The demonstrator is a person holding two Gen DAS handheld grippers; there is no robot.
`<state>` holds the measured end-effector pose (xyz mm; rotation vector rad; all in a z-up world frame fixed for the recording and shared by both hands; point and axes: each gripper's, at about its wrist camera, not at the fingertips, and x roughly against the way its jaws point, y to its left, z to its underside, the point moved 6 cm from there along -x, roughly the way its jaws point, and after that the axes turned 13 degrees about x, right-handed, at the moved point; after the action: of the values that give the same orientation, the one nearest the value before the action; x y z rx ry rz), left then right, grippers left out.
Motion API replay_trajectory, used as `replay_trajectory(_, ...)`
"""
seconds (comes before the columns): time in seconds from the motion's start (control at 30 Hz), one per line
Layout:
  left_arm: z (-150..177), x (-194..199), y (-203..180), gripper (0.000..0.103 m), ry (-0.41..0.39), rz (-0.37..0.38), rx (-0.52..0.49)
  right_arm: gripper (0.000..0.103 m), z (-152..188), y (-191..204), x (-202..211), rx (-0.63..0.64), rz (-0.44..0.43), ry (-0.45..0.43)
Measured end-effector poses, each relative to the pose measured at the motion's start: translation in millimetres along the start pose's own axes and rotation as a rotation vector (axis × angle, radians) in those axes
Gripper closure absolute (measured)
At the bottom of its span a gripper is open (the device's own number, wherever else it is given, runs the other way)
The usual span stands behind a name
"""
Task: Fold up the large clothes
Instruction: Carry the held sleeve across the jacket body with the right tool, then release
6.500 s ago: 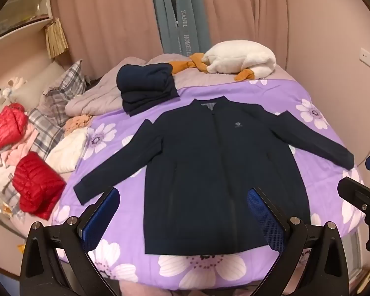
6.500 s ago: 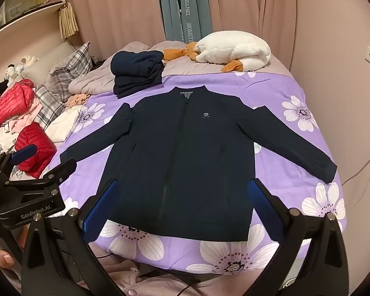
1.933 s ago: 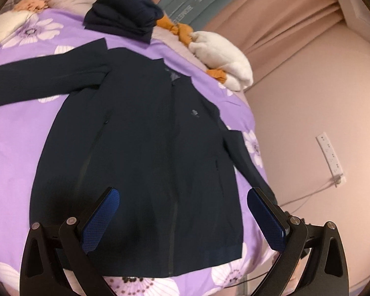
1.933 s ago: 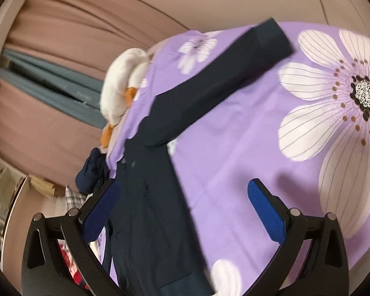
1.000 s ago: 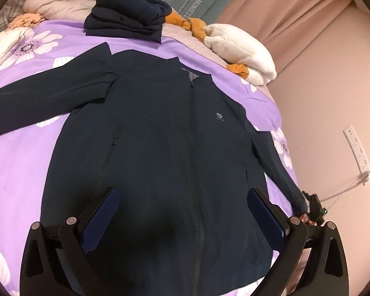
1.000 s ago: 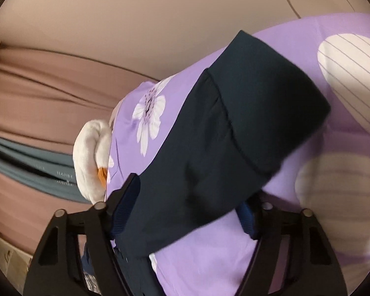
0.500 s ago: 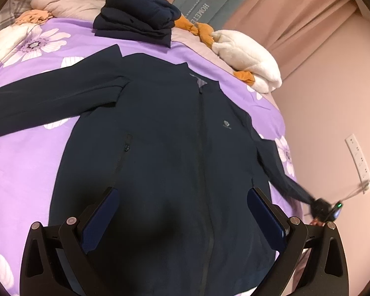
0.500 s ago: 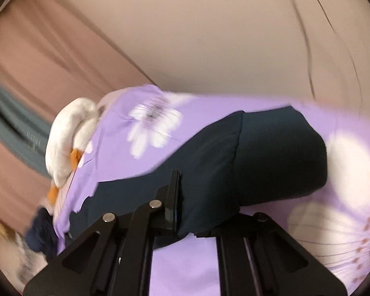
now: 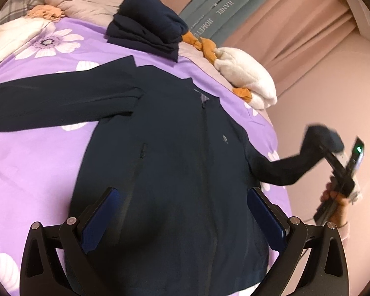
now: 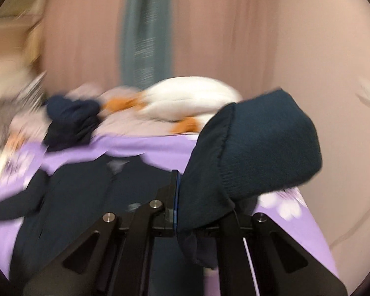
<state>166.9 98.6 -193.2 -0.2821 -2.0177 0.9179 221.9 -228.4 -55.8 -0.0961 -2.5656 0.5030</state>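
Sleeve cuff [image 10: 264, 145] now lifted off bed [image 9: 32, 153], right gripper [image 10: 199, 197] jaws clamped on it; left gripper [image 9: 182, 219] jaws apart above jacket [image 9: 175, 172].

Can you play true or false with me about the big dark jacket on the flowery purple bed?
1. The right gripper is clamped on the ribbed cuff of the navy zip-up jacket. True.
2. Both sleeves lie flat on the purple flowered bedsheet. False: one sleeve is lifted off the bed.
3. The left gripper has its jaws wide open over the jacket's body. True.
4. The jacket is already folded in half. False: its body lies spread out.
5. A folded pile of navy clothes sits beyond the jacket's collar. True.
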Motion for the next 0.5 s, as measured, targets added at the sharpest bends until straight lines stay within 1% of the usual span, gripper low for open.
replay_trajectory(0.03, -1.0, 1.9, 2.7, 0.001, -0.004, 0.001, 0.005, 0.094, -5.1, 23.0, -6.1, 0.056, -0.021, 0.006)
replay_trajectory(0.07, -1.8, 4.1, 5.9, 0.001, -0.009, 0.000, 0.010, 0.094, -9.8, 57.9, -12.2, 0.142, -0.053, 0.017)
replay_trajectory(0.1, -2.8, 5.6, 9.3, 0.001, -0.014, -0.005, 0.014, 0.094, -10.3, 84.4, -21.1, 0.209, -0.081, 0.030)
replay_trajectory(0.13, -3.2, 6.2, 11.9, 0.001, -0.016, -0.008, 0.015, 0.094, -9.5, 108.2, -30.2, 0.265, -0.107, 0.047)
replay_trajectory(0.17, -3.5, 6.6, 14.8, 0.001, -0.017, -0.014, 0.017, 0.094, -4.9, 138.6, -44.1, 0.333, -0.145, 0.077)
replay_trajectory(0.2, -3.6, 6.5, 17.4, 0.001, -0.016, -0.017, 0.018, 0.095, 2.6, 161.1, -54.5, 0.377, -0.170, 0.106)
replay_trajectory(0.23, -3.5, 5.6, 19.8, 0.001, -0.013, -0.020, 0.020, 0.090, 8.9, 178.4, -70.6, 0.414, -0.188, 0.136)
replay_trajectory(0.27, -3.4, 4.8, 22.0, 0.001, -0.010, -0.023, 0.022, 0.078, 18.9, 198.2, -93.3, 0.461, -0.198, 0.170)
replay_trajectory(0.3, -2.9, 4.0, 24.6, 0.001, -0.006, -0.028, 0.023, 0.067, 28.5, 205.5, -101.0, 0.477, -0.204, 0.187)
replay_trajectory(0.33, -2.7, 2.6, 26.2, 0.001, -0.002, -0.032, 0.024, 0.041, 43.5, 223.5, -112.9, 0.500, -0.228, 0.233)
replay_trajectory(0.37, -2.8, 0.1, 27.8, 0.001, 0.003, -0.042, 0.024, 0.027, 61.1, 240.9, -124.1, 0.516, -0.261, 0.286)
replay_trajectory(0.43, -3.2, -1.8, 31.1, 0.001, 0.012, -0.053, 0.023, 0.029, 83.0, 259.7, -124.6, 0.544, -0.299, 0.323)
replay_trajectory(0.47, -4.2, -2.8, 32.3, 0.001, 0.014, -0.056, 0.021, 0.028, 90.4, 266.0, -122.6, 0.565, -0.309, 0.322)
replay_trajectory(0.5, -5.0, -3.1, 33.8, 0.001, 0.013, -0.058, 0.020, 0.028, 89.4, 274.5, -122.5, 0.578, -0.307, 0.313)
